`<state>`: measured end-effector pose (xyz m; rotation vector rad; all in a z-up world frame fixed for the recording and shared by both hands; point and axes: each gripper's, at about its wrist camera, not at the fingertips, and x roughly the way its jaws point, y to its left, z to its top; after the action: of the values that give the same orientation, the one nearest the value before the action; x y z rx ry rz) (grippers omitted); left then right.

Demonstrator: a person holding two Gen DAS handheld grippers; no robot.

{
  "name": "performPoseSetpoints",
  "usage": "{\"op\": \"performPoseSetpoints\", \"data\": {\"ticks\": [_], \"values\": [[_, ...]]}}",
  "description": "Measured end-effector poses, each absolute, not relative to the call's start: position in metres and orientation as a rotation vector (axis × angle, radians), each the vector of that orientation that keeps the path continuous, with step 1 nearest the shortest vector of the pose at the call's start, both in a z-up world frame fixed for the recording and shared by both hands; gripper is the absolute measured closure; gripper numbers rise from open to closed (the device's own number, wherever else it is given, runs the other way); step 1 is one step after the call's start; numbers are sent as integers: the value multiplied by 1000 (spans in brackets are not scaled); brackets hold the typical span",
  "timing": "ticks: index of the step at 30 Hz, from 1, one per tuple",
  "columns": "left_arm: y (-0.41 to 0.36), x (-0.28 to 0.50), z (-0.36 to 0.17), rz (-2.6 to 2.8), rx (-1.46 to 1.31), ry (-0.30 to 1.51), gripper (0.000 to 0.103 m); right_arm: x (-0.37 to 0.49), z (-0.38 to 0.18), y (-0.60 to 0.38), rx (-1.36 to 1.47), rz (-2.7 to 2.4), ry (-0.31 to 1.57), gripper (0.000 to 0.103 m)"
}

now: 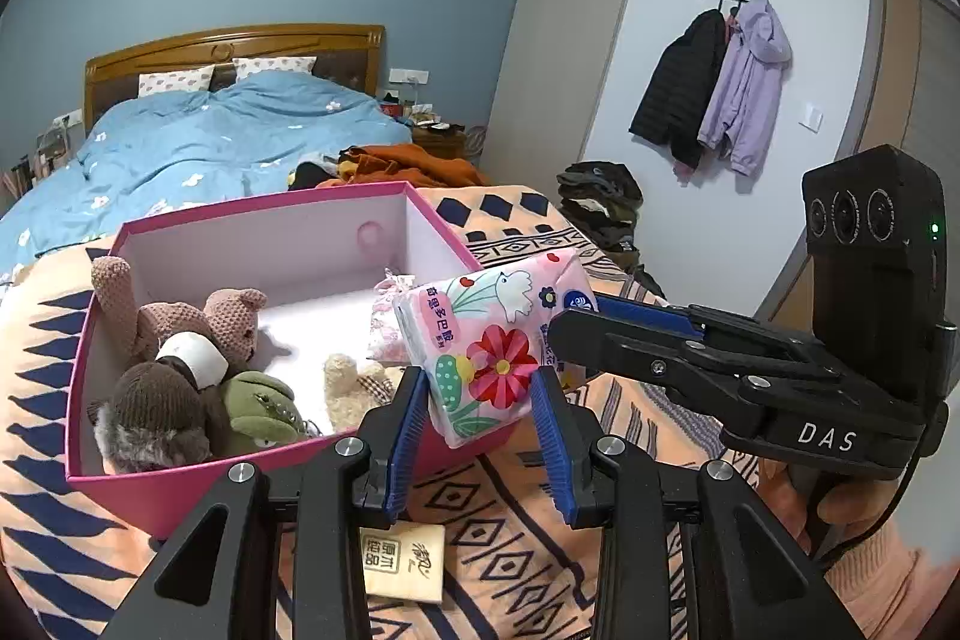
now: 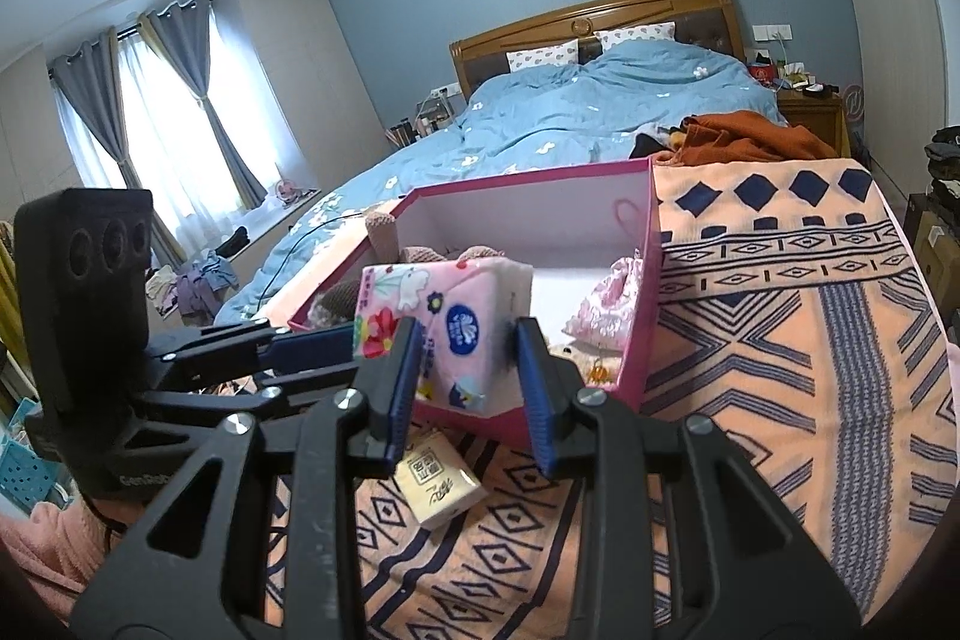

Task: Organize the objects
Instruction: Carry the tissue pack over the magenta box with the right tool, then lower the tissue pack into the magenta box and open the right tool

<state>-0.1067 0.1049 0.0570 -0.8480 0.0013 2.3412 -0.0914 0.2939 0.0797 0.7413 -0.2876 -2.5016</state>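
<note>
1. The left gripper has its blue pads closed on the lower end of a pink floral tissue pack, one pad on each side.
2. The right gripper is closed on the other end of the same tissue pack; in the left wrist view it reaches in from 3 o'clock, and its upper blue finger lies against the pack's right end.
3. The pack hangs tilted between the two grippers, clear of the blanket, just over the near corner of the pink box.
4. The open pink box sits on an orange blanket with dark blue patterns. In the left wrist view its near wall runs from 9 o'clock toward the centre.
5. Inside the box, at its 9 o'clock side, lie a pink knitted plush, a brown knitted plush and a green plush, touching one another.
6. A beige plush lies near the box's front wall, just behind the left finger.
7. A pink floral pouch rests in the box at its 3 o'clock side, seen from the right wrist.
8. A small tan tissue packet lies on the blanket at 6 o'clock of the held pack, outside the box.
9. A hand in a pink sleeve holds the right gripper's handle.
</note>
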Motion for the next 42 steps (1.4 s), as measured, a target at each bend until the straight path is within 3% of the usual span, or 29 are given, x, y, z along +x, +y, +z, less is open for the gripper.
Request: {"op": "performPoseSetpoints", "data": {"ticks": [42], "values": [[125,-160,33,2353,-958,14,68,-146,55,303,854,-2524,-356,67]]}}
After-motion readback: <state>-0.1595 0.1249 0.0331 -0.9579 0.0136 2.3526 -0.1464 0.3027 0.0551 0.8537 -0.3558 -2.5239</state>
